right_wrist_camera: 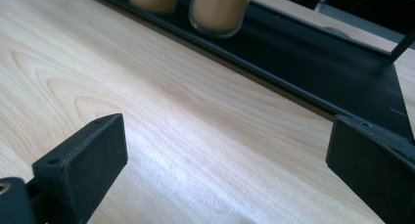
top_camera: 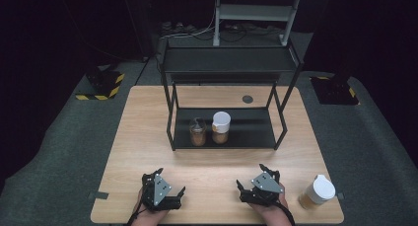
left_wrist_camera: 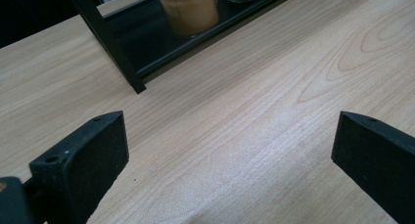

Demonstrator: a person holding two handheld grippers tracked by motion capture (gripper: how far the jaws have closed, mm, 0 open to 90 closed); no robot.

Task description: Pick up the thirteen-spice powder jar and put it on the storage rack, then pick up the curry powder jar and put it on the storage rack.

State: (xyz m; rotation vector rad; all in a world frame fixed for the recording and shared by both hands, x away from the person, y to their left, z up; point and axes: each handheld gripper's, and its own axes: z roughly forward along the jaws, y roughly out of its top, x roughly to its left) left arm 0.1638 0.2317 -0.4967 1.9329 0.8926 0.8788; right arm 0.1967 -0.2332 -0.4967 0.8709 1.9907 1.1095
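While your left gripper (top_camera: 170,192) and right gripper (top_camera: 254,180) rest wide open on the table (top_camera: 148,137), nothing is held, and a white-lidded jar (top_camera: 318,191) stands near the right one.

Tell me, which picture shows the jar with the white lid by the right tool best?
The high view. There the white-lidded jar stands whole on the table near its right front corner, beside the right tool, apart from it. The two gripper views look toward the rack and its two jars instead.

Both tongs black, blocky matte jaws with small holes; grey three-cornered top plates, dark dots.
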